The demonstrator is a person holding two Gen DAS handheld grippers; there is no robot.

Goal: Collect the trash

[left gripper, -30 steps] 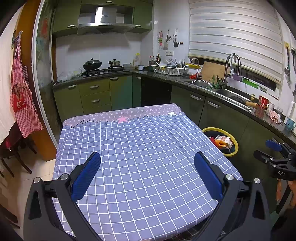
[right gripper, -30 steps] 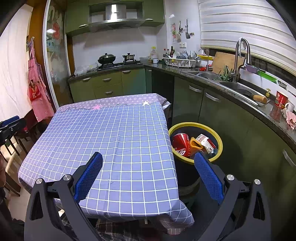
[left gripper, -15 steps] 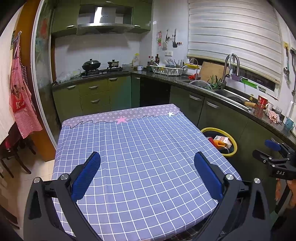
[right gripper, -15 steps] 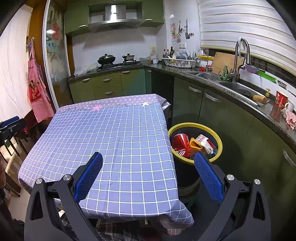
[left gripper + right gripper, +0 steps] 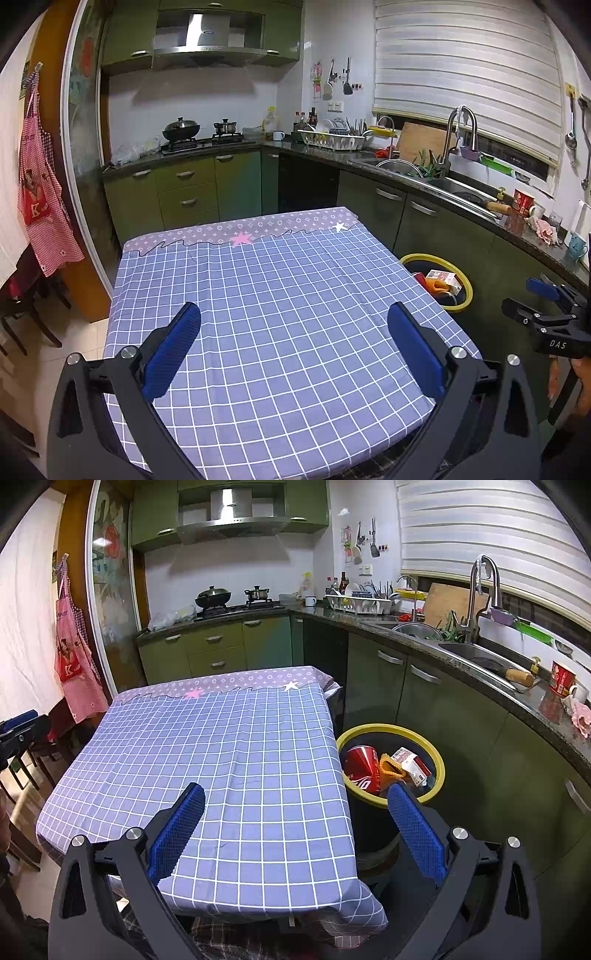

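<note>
A black bin with a yellow rim [image 5: 437, 755] [image 5: 466, 281] stands on the floor right of the table. Inside lie a crushed red cola can [image 5: 364, 770], an orange wrapper [image 5: 389, 768] and a white and red carton [image 5: 412, 762] [image 5: 445, 278]. My left gripper [image 5: 293, 319] hovers open over the near part of the checked tablecloth [image 5: 280, 314], nothing between its blue pads. My right gripper [image 5: 295, 801] is open above the table's near right corner, its right finger [image 5: 413, 830] in front of the bin. Its black frame also shows at the right edge of the left wrist view.
Green cabinets and a dark counter with a sink [image 5: 480, 657] run behind and to the right of the bin. A stove with pots [image 5: 199, 134] is at the back. A red apron [image 5: 40, 206] hangs left, with chairs [image 5: 22, 314] below it.
Both views have shifted only slightly; the left gripper has drifted a little. Both grippers stay open and the bin's contents are unchanged.
</note>
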